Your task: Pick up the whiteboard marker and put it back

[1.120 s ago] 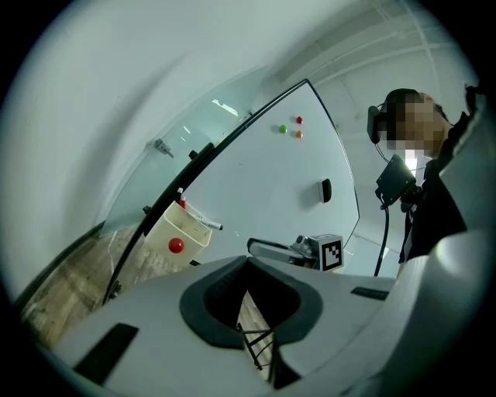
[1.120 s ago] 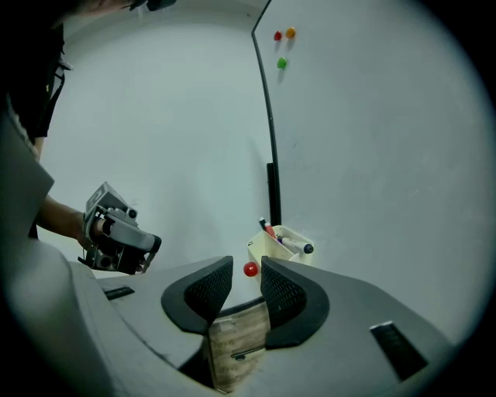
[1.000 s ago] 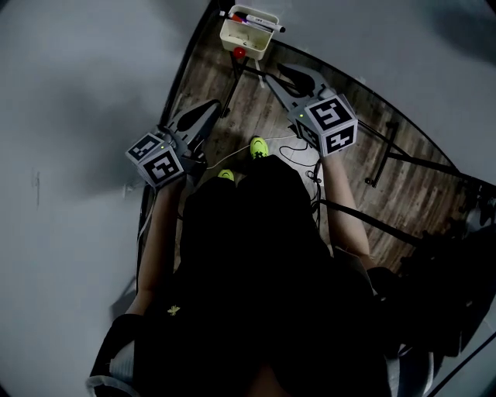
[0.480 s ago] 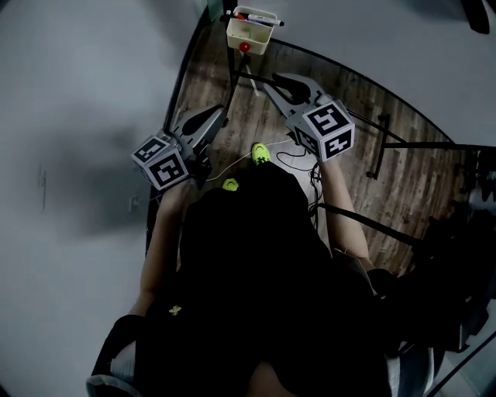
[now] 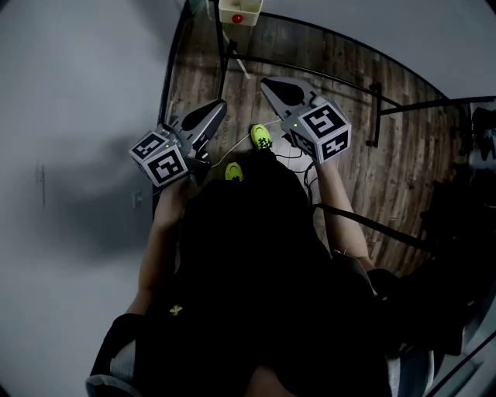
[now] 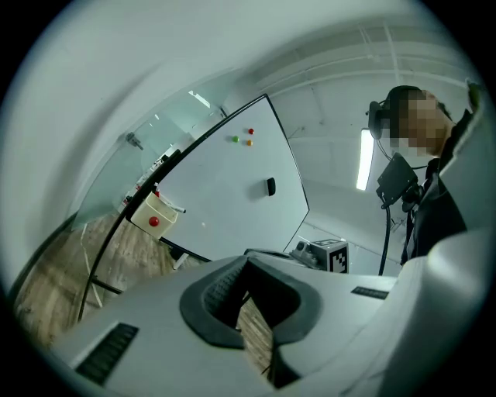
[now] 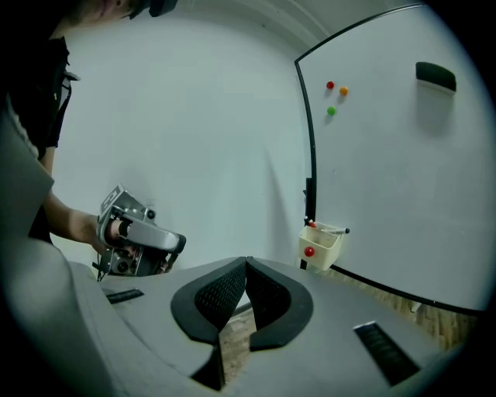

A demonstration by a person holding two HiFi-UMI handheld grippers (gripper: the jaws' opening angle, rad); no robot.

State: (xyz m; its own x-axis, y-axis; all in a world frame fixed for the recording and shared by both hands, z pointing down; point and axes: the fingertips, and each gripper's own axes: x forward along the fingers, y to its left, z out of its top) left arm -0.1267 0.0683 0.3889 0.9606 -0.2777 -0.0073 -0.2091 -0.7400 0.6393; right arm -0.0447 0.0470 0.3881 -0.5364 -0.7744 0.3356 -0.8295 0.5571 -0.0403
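Observation:
A whiteboard marker (image 7: 335, 229) lies across the top of a cream tray (image 7: 319, 244) that hangs at the whiteboard's (image 7: 387, 178) lower corner. In the left gripper view the same marker (image 6: 176, 208) pokes out of the tray (image 6: 155, 218). The head view cuts the tray (image 5: 236, 11) off at its top edge, and no marker shows there. My right gripper (image 7: 246, 262) is shut with nothing between its pads and points toward the tray from a distance. My left gripper (image 6: 248, 258) is also shut and empty. Both stand well short of the board in the head view, left gripper (image 5: 219, 105) and right gripper (image 5: 266, 82).
The board stands on a dark metal frame (image 5: 372, 116) over a wooden floor (image 5: 341, 70). A black eraser (image 7: 435, 74) and three small round magnets (image 7: 331, 111) stick to the board. A white wall (image 7: 194, 139) runs to the board's left. Cables (image 5: 298, 159) trail by my feet.
The tray has slid to the top edge of the head view as I back away from the board. The right gripper's jaws went from open to shut, with nothing in them.

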